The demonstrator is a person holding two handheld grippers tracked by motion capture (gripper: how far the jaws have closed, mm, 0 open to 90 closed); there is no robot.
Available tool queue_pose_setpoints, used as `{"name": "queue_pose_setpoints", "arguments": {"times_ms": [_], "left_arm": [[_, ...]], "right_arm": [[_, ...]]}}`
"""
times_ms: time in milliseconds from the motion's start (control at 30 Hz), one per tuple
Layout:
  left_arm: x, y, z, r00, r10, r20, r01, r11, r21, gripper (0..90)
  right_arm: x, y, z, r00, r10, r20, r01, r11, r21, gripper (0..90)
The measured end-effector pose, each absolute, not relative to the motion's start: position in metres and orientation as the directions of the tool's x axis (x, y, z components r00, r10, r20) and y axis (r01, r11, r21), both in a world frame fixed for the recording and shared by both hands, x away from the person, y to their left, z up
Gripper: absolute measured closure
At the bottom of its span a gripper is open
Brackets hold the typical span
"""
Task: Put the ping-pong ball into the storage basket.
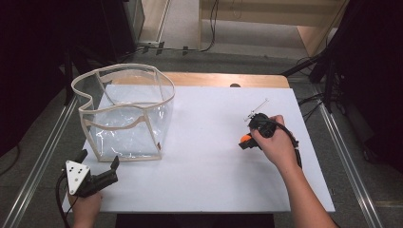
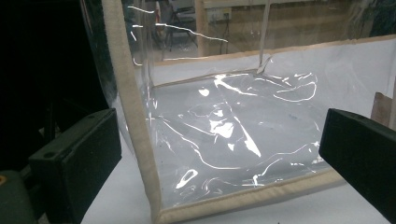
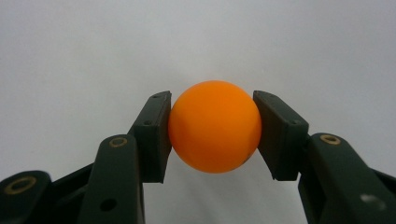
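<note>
A clear plastic bag with beige trim [image 1: 126, 114] stands open on the left of the white tabletop. My left gripper [image 1: 97, 166] is open just in front of the bag's near left corner, and the left gripper view looks through the clear bag wall [image 2: 224, 126] between wide-apart jaws. An orange ball [image 3: 215, 126] is clamped between the two pads of my right gripper [image 3: 212, 133]. In the high view the right gripper [image 1: 247, 141] is low over the table's right half, the orange ball [image 1: 245, 138] showing at its tip.
The white board [image 1: 209, 175] lies on a wooden table whose far edge [image 1: 214, 79] shows behind it. Metal rails run along both sides. Cables and dark stands occupy the floor beyond.
</note>
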State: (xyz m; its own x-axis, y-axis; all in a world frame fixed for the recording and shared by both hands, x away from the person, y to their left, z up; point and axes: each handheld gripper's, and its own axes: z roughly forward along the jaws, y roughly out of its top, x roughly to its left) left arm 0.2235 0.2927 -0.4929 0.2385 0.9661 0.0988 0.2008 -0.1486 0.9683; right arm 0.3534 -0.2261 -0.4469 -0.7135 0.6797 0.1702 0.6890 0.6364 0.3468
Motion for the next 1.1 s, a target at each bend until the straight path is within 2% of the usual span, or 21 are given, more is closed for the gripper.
{"name": "queue_pose_setpoints", "arguments": {"times_ms": [1100], "left_arm": [[0.224, 0.293, -0.493, 0.237, 0.967, 0.091, 0.201, -0.140, 0.969, 0.0]], "right_arm": [[0.368, -0.194, -0.419, -0.774, 0.613, 0.159, 0.623, 0.692, 0.364, 47.3]]}}
